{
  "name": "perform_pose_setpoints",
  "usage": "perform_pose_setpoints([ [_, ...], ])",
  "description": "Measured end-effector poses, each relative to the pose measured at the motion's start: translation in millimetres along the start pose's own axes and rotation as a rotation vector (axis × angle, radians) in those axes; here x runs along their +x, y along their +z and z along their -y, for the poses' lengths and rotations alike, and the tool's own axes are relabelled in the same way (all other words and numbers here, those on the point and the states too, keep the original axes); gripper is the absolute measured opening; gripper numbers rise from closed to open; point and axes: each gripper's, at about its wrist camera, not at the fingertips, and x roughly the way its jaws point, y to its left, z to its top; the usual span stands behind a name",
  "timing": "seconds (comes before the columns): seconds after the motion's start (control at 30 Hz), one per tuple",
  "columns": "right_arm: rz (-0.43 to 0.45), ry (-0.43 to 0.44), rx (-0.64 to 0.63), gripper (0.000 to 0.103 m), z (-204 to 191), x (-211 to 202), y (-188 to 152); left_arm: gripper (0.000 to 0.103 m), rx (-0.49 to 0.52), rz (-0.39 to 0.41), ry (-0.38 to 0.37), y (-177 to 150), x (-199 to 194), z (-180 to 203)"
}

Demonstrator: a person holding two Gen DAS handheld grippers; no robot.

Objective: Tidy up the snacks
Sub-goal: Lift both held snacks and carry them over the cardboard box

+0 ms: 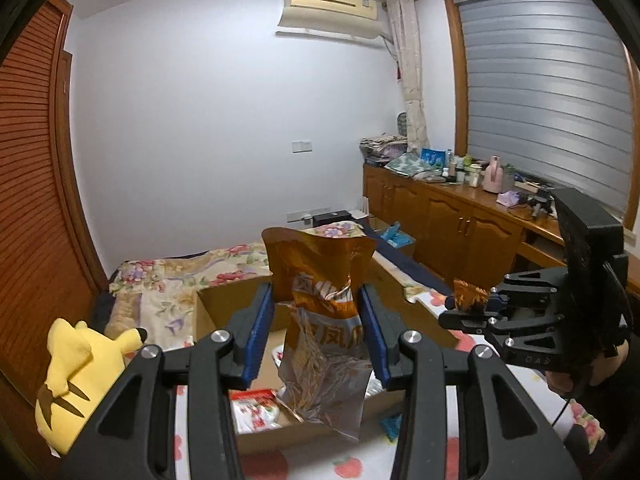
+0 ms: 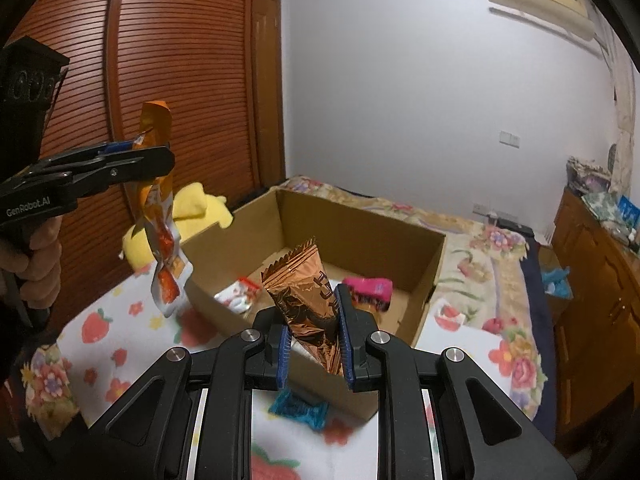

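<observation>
My left gripper (image 1: 318, 332) is shut on an orange and silver snack bag (image 1: 324, 320) and holds it in the air above an open cardboard box (image 1: 224, 300) on the bed. In the right wrist view the same bag (image 2: 162, 240) hangs from the left gripper (image 2: 160, 160) at the left of the box (image 2: 360, 216). My right gripper (image 2: 314, 348) is shut on a copper foil snack packet (image 2: 308, 304) over the box's near edge; it also shows in the left wrist view (image 1: 470, 308). A red and white packet (image 2: 236, 296) and a pink packet (image 2: 370, 292) lie in the box.
A blue packet (image 2: 298, 406) lies on the strawberry sheet (image 2: 100, 340) in front of the box. A yellow plush toy (image 1: 76, 368) sits left of the box by the slatted wardrobe (image 2: 180, 60). A wooden cabinet (image 1: 452, 216) with clutter runs along the right.
</observation>
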Motion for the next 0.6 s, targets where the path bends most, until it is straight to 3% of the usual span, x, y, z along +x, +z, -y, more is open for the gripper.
perform_pose_setpoints([
  [0.33, -0.078, 0.008, 0.033, 0.018, 14, 53, 0, 0.043, -0.018, -0.059, 0.045, -7, 49, -12],
  [0.6, -0.151, -0.005, 0.030, 0.018, 24, 76, -14, 0.043, -0.019, -0.063, 0.057, -10, 65, -13],
])
